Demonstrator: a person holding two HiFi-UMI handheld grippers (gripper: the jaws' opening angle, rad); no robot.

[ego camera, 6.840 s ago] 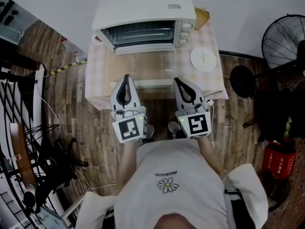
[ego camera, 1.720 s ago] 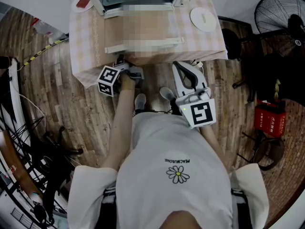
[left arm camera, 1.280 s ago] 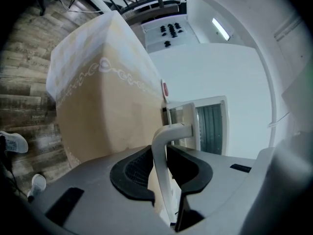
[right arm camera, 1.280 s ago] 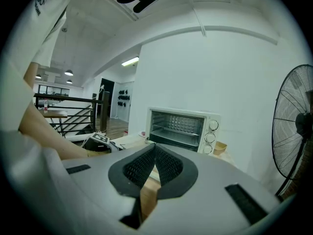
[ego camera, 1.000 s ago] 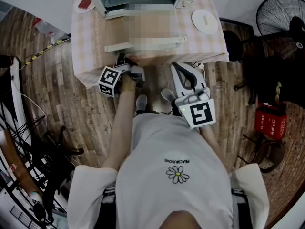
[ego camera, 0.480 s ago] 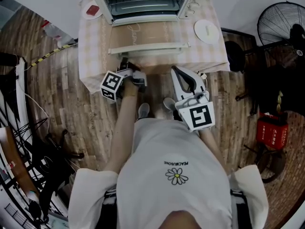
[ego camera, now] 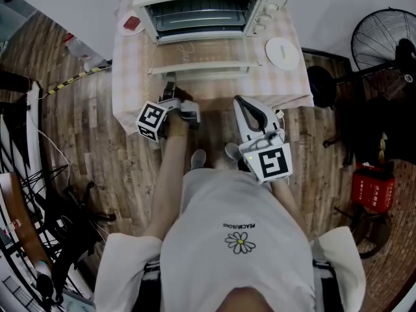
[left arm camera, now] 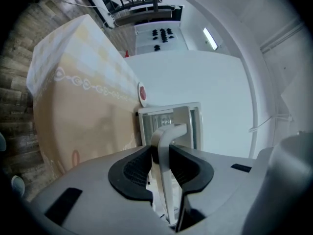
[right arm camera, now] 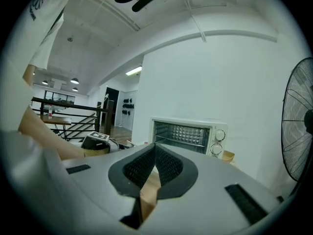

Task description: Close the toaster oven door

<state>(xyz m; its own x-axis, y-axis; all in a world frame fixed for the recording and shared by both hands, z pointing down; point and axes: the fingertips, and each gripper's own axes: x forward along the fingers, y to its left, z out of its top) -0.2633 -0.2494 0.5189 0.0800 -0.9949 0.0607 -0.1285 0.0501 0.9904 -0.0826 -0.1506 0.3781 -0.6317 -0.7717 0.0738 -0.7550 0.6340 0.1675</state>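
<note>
The white toaster oven (ego camera: 207, 5) stands at the back of the checked table (ego camera: 130, 90), its glass door (ego camera: 205, 52) hanging part-way down. My left gripper (ego camera: 170, 86), rolled on its side, holds the left end of the door handle (ego camera: 207, 69). In the left gripper view the white handle bar (left arm camera: 166, 136) runs between the pads of that gripper (left arm camera: 161, 160); the jaws have just been opening a little, with the pads still against the bar. My right gripper (ego camera: 242, 101) hovers shut and empty before the table's front edge, facing the oven (right arm camera: 188, 135).
A white plate (ego camera: 283, 49) lies right of the oven and a small red dish (ego camera: 132, 23) to its left. A standing fan (ego camera: 387, 41) and a red container (ego camera: 372, 188) occupy the floor to the right. Railings and cables crowd the left.
The left gripper has risen with the handle, and the door has swung up from nearly flat toward the oven. The right gripper has stayed where it was.
</note>
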